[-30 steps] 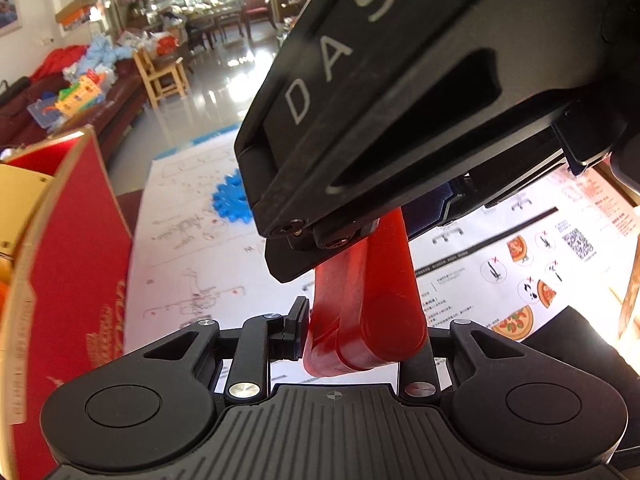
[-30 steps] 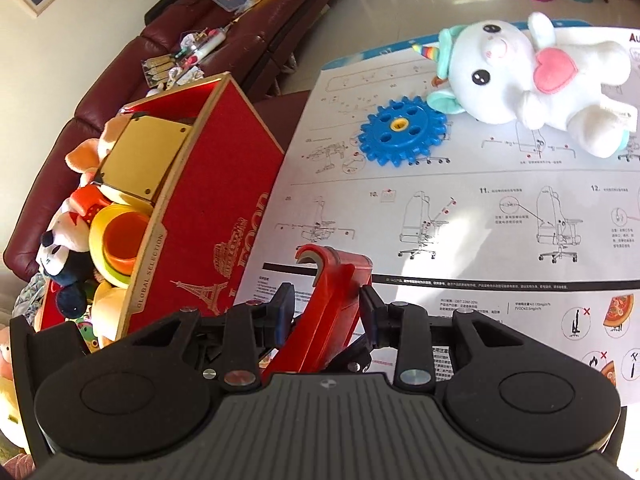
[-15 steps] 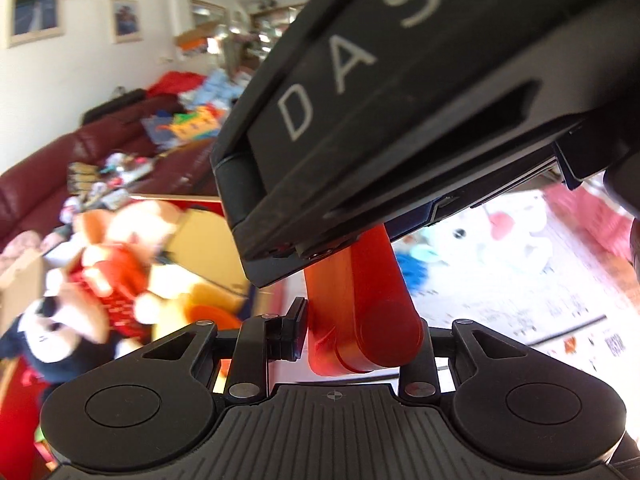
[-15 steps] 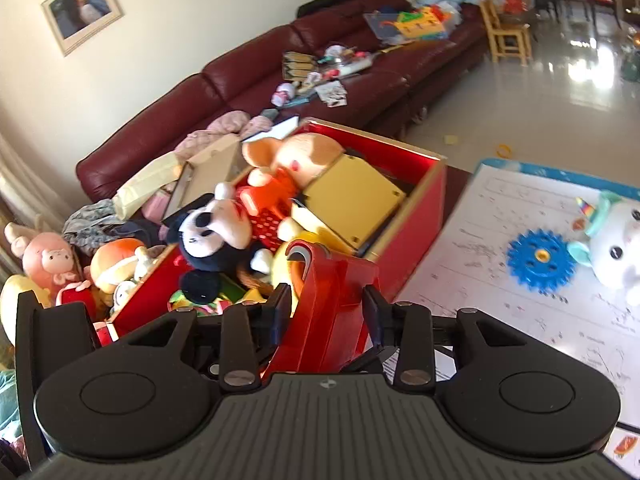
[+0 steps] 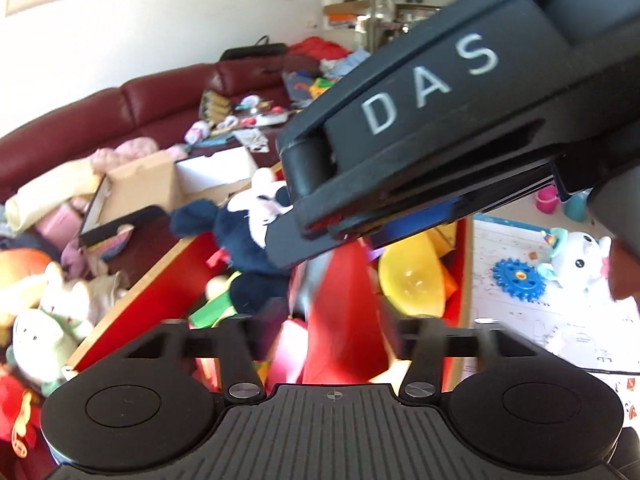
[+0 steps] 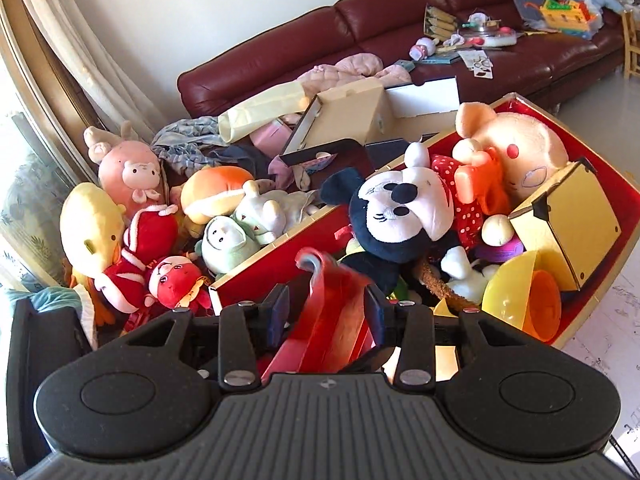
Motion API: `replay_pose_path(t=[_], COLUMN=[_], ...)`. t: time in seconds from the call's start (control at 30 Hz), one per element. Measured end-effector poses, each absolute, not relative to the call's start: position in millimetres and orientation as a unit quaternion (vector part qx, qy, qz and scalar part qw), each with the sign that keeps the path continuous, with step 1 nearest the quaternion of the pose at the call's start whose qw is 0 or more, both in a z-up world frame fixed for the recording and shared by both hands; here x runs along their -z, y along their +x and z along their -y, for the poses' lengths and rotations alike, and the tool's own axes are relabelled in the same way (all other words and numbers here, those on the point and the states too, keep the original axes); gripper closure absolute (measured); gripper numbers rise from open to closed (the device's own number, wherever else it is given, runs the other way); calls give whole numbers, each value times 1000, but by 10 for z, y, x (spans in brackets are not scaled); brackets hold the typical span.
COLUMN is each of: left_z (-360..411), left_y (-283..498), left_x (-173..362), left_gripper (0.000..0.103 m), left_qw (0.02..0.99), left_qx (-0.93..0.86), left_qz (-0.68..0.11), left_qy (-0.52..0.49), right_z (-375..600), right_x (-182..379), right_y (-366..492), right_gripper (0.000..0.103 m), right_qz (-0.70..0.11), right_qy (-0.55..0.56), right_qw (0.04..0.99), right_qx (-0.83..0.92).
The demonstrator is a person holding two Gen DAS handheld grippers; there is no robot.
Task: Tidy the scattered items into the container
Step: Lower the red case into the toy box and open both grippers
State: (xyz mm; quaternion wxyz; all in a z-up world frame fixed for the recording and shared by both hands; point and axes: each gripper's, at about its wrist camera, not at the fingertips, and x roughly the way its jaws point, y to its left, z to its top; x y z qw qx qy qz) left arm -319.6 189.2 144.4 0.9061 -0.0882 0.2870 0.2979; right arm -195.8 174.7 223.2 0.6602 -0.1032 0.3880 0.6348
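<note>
A red plastic toy piece [image 5: 344, 312] is blurred between the fingers of my left gripper [image 5: 328, 332]; the fingers now stand apart from it. The same red piece [image 6: 328, 316] sits between the blue pads of my right gripper [image 6: 326, 312], which look spread wider than the piece. Both grippers hang over the red box [image 6: 256, 276], which is full of toys: a Minnie plush [image 6: 400, 220], a yellow bowl [image 6: 516, 292] and a gold box [image 6: 568, 220]. The right gripper's black body [image 5: 440, 120] fills the top of the left wrist view. A blue gear [image 5: 518, 280] and a white unicorn plush [image 5: 580, 256] lie on the paper sheet.
Several plush toys [image 6: 120, 208] are heaped left of the box. A dark red sofa [image 6: 360, 28] with clutter runs behind. A cardboard box [image 6: 352, 112] lies behind the red box. The printed paper sheet [image 5: 540, 320] covers the table at right.
Both grippers swung left from the paper sheet to over the red box. The jaws of both have widened and the red piece is blurred, moving down between them.
</note>
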Motion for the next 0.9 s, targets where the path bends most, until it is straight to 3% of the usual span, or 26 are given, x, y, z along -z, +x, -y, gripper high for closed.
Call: replay_pose_path(t=[0.03, 0.07, 0.9], left_z=[-1913, -1929, -1927], left_y=[-3229, -3252, -2906], left_x=[-1448, -1455, -1173], left_gripper=[7, 2, 0], left_qw=[907, 909, 899], left_qx=[-300, -300, -288], left_qz=[-281, -275, -310], left_qy=[-91, -90, -113], right_z=[-1731, -1711, -1509], right_x=[-2229, -2232, -1894], right_y=[-1941, -1912, -1497], right_gripper=[24, 17, 10], right_qz=[-384, -381, -436], right_qy=[-96, -88, -45], right_qw=[669, 675, 676], right_qx=[-629, -626, -592])
